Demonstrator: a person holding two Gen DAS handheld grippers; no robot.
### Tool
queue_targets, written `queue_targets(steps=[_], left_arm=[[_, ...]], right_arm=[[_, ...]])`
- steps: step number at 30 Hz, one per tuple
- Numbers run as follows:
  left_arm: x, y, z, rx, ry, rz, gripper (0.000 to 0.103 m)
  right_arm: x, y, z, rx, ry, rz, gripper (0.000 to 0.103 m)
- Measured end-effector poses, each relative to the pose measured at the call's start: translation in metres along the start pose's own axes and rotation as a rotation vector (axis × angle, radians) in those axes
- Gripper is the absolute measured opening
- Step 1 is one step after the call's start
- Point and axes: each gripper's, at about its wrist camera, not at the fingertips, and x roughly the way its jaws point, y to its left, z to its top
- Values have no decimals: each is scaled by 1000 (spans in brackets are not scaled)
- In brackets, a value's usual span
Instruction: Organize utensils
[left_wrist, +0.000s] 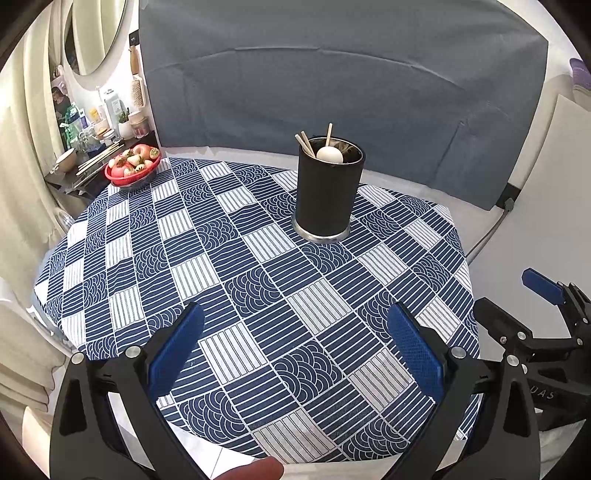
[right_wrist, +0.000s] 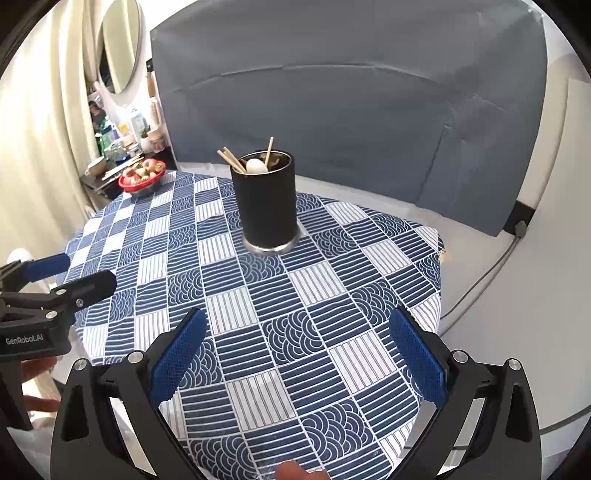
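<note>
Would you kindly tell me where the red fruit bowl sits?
In both views, the red fruit bowl sits at the patterned tablecloth's far left corner, left of the black cylindrical holder.

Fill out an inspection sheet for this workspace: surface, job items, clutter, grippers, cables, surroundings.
Surface: table under a blue-and-white patterned cloth, flat, nothing loose on it.
Job's things: black utensil holder upright at the far side, holding wooden chopsticks and a white spoon.
Clutter: red fruit bowl at the far left corner.
Grippers: left gripper open, empty, above the near edge; right gripper open, empty, beside it.
Cables: one grey cable runs from a wall outlet down the right side, off the cloth.
Surroundings: grey backdrop behind; crowded side shelf, mirror and curtain to the left.
</note>
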Motion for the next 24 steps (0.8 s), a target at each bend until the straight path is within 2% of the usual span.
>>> queue_targets(steps=[24], left_arm=[[9, 3, -3, -15, 50, -7, 97]], right_arm=[[3, 3, 0, -19, 11, 2, 95]])
